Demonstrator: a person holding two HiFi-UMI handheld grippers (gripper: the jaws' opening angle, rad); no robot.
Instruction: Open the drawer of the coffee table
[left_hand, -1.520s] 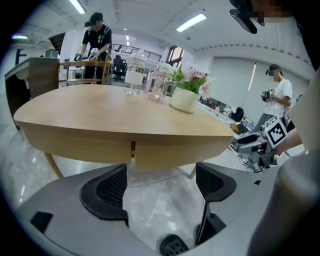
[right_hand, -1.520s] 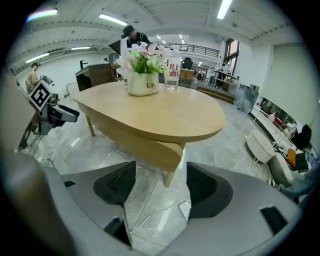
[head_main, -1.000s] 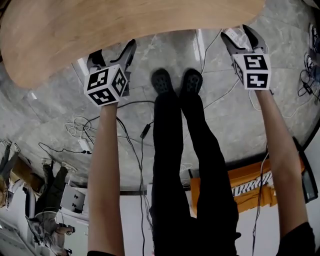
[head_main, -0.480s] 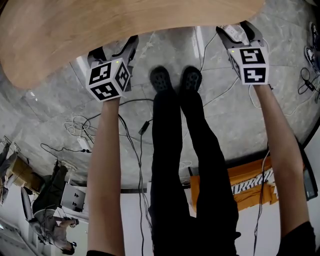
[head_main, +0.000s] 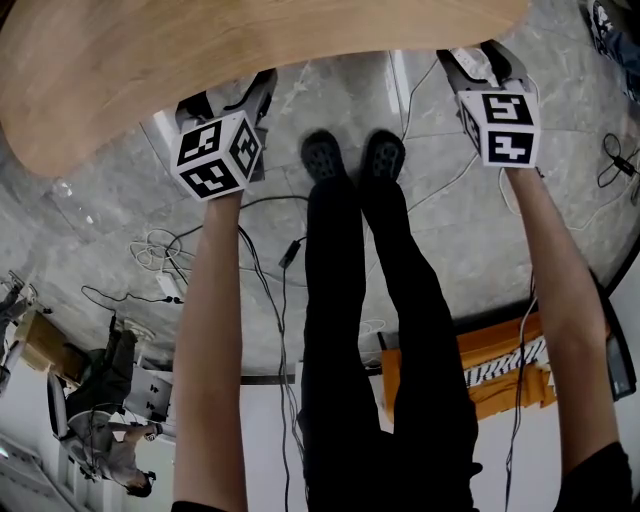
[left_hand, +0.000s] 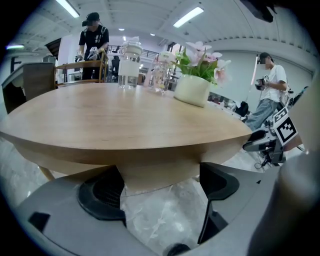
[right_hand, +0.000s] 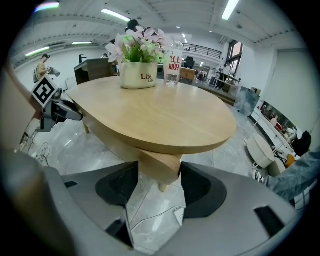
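The oval wooden coffee table (head_main: 250, 50) fills the top of the head view. My left gripper (head_main: 228, 100) is at its near edge on the left and my right gripper (head_main: 478, 58) at the edge on the right, with their tips partly under the top. In the left gripper view the table (left_hand: 125, 120) is level with the camera. A wooden panel (left_hand: 160, 175) under the top shows between the open jaws of my left gripper (left_hand: 160, 182). In the right gripper view a wooden block (right_hand: 162, 162) under the table (right_hand: 160, 115) shows between the open jaws of my right gripper (right_hand: 160, 182). Whether the jaws touch the wood is unclear.
A flower pot (left_hand: 192, 89) and glass jars (left_hand: 129, 65) stand on the table's far side. My legs (head_main: 360, 300) stand between the grippers on a grey marble floor with loose cables (head_main: 160, 260). An orange box (head_main: 500, 370) lies behind on the right. Other people (left_hand: 270, 95) stand beyond the table.
Both grippers have moved a little forward towards the table edge, so their tips now reach under the top. Jaws look unchanged.
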